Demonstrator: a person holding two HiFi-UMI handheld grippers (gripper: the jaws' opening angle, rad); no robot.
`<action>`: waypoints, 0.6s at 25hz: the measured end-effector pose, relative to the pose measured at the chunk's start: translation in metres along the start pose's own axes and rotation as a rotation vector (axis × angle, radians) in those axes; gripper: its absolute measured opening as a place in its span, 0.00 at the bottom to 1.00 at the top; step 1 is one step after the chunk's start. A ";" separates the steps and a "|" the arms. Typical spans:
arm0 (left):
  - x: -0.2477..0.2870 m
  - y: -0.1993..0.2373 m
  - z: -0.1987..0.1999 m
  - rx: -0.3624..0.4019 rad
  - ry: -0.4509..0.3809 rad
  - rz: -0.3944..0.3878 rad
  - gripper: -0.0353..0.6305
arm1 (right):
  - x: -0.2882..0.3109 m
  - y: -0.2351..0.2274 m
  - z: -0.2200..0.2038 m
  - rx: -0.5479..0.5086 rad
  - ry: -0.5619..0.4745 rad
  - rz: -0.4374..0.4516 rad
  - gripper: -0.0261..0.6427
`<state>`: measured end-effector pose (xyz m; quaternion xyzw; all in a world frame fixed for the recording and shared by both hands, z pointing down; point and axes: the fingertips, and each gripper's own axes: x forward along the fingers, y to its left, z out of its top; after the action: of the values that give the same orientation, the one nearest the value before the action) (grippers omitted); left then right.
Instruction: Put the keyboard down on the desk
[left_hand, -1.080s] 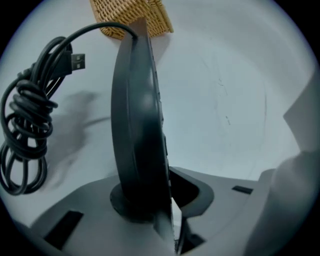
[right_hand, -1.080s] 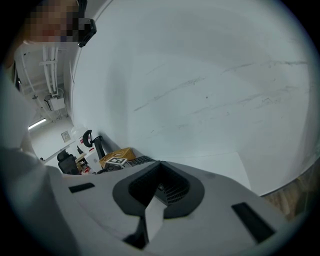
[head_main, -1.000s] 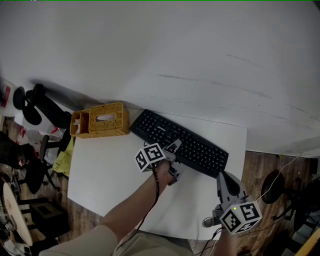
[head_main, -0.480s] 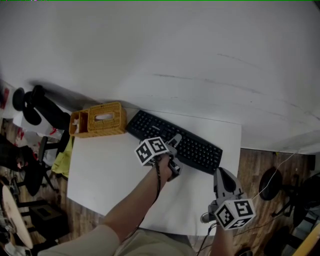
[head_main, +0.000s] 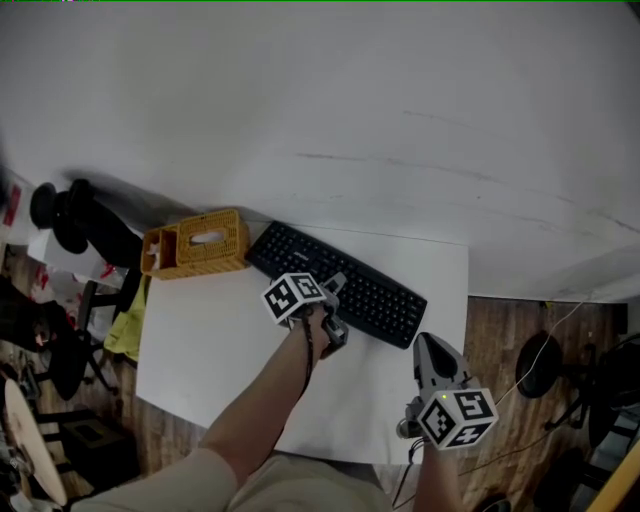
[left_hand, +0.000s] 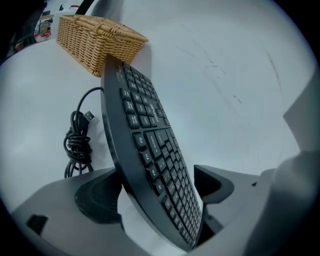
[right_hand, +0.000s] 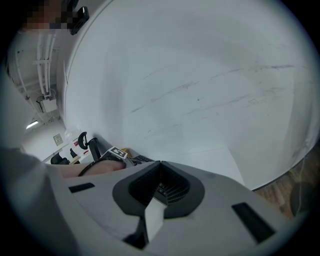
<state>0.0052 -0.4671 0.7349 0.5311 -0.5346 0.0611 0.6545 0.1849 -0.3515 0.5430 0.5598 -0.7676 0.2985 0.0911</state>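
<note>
**Step in hand: setting the keyboard down**

I had the left gripper (left_hand: 155, 192) clamped on the long front edge of the keyboard (left_hand: 145, 145), which sat tilted between the jaws. The right gripper (right_hand: 160, 167) was closed on nothing, well apart near the desk's (head_main: 210, 340) front corner. The keyboard's far end was just beside the basket (left_hand: 97, 42), with a coiled cable (left_hand: 77, 145) lying on the desk. I judged the next move to be: level it, seat it flat, then open the jaws.
</note>
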 end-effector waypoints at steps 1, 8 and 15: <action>-0.002 0.003 -0.001 0.005 -0.002 0.004 0.70 | -0.002 0.001 -0.002 0.000 0.003 0.000 0.08; -0.019 0.000 0.003 0.056 -0.010 -0.030 0.70 | -0.009 0.009 0.000 -0.018 0.006 0.004 0.08; -0.062 -0.023 -0.001 0.127 -0.024 -0.117 0.70 | -0.021 0.025 0.020 -0.043 -0.036 0.011 0.08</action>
<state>-0.0052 -0.4460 0.6725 0.6025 -0.5056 0.0501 0.6155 0.1735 -0.3410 0.5077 0.5588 -0.7785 0.2720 0.0876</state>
